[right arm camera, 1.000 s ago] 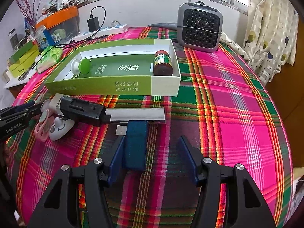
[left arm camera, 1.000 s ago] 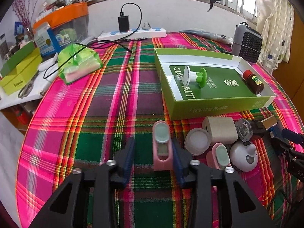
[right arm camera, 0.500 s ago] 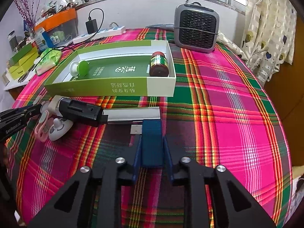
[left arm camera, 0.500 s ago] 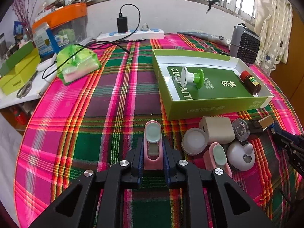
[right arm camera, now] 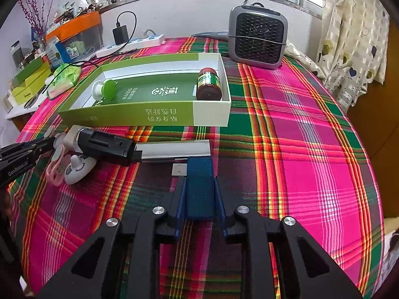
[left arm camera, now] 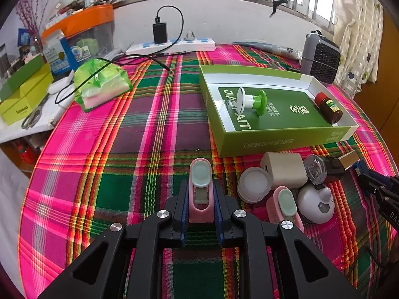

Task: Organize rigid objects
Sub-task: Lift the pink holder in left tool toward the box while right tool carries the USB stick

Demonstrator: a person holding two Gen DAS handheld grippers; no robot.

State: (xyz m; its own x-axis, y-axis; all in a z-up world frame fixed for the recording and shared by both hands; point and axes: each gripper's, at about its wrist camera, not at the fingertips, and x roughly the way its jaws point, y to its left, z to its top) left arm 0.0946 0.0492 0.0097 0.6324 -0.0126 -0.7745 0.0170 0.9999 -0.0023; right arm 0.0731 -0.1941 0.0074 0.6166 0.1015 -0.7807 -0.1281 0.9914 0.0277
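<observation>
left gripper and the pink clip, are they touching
Touching. The left wrist view shows the left gripper shut on the pink clip: both blue pads press flat against its sides with no gap.

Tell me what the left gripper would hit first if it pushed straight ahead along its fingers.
The left gripper, shut on the pink clip, points down at the plaid tablecloth. It would probably meet bare cloth just beyond the clip's tip. The green box lies off to the right of that line, though depth is hard to judge.

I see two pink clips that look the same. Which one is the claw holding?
The pink clip alone on the left, pinched between the left claw. Its twin lies free beside the white round lid.
</observation>
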